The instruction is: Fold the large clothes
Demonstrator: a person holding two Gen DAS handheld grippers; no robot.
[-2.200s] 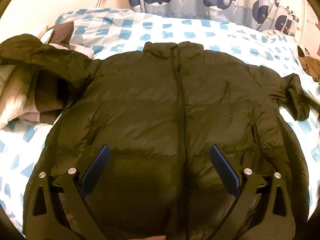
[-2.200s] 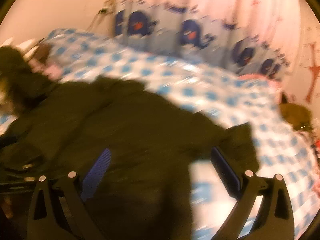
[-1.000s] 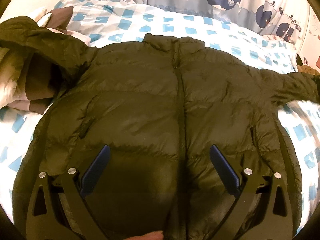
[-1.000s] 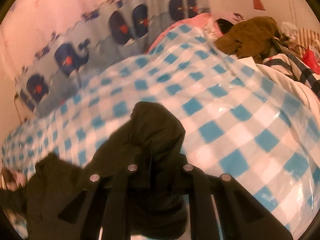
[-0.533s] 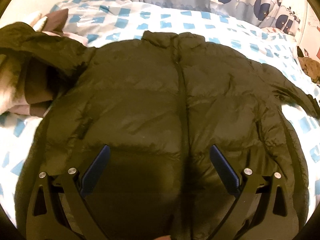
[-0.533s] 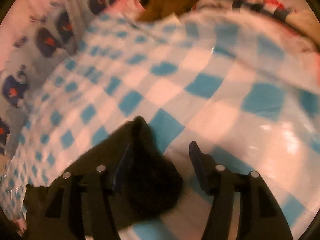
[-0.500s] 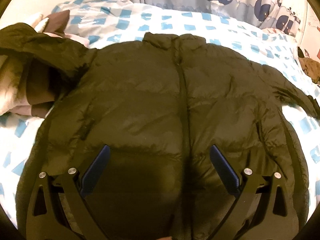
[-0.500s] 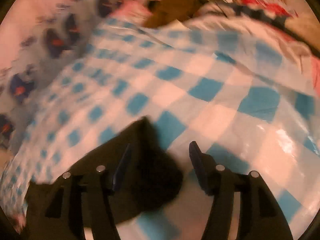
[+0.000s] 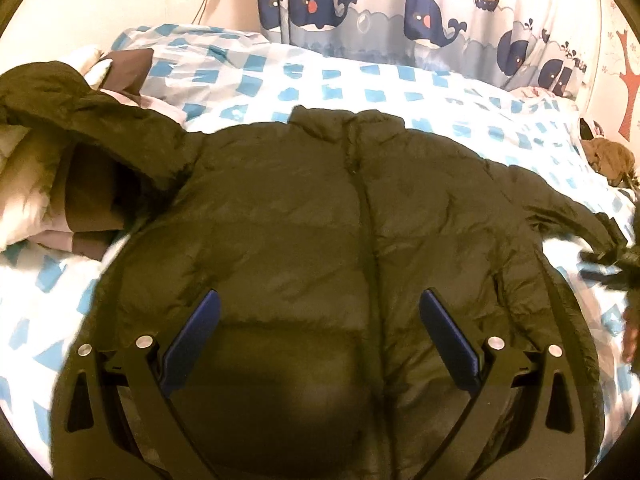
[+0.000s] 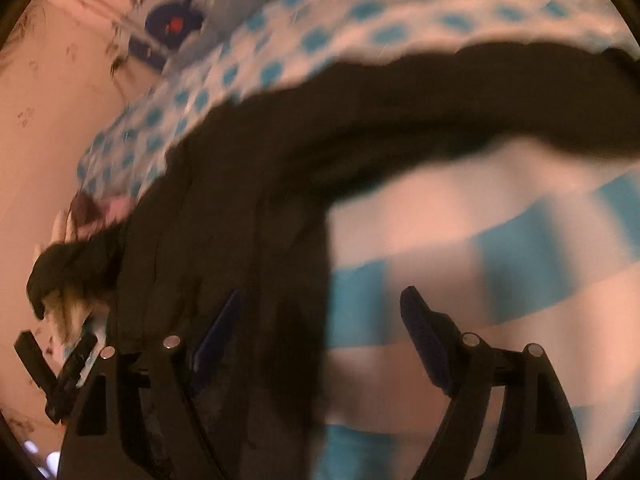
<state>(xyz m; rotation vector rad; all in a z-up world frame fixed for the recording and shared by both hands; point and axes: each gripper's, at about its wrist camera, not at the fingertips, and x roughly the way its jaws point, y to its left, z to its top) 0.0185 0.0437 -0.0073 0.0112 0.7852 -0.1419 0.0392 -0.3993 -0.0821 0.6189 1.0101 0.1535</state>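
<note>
A dark puffer jacket (image 9: 320, 248) is lying front-up and zipped on the blue-checked bed (image 9: 360, 84), its right sleeve (image 9: 572, 216) now stretched out flat across the sheet after being carried outward and dropped. The right gripper (image 10: 320, 332) is swinging back over the jacket's edge with its jaws opening and nothing clamped between them, while the left gripper (image 9: 320, 344) is hovering over the hem, jaws apart and empty. With the garment spread, the folding itself is likely beginning next, though the other sleeve (image 9: 80, 112) is still draped over a heap of bedding (image 9: 36, 184).
</note>
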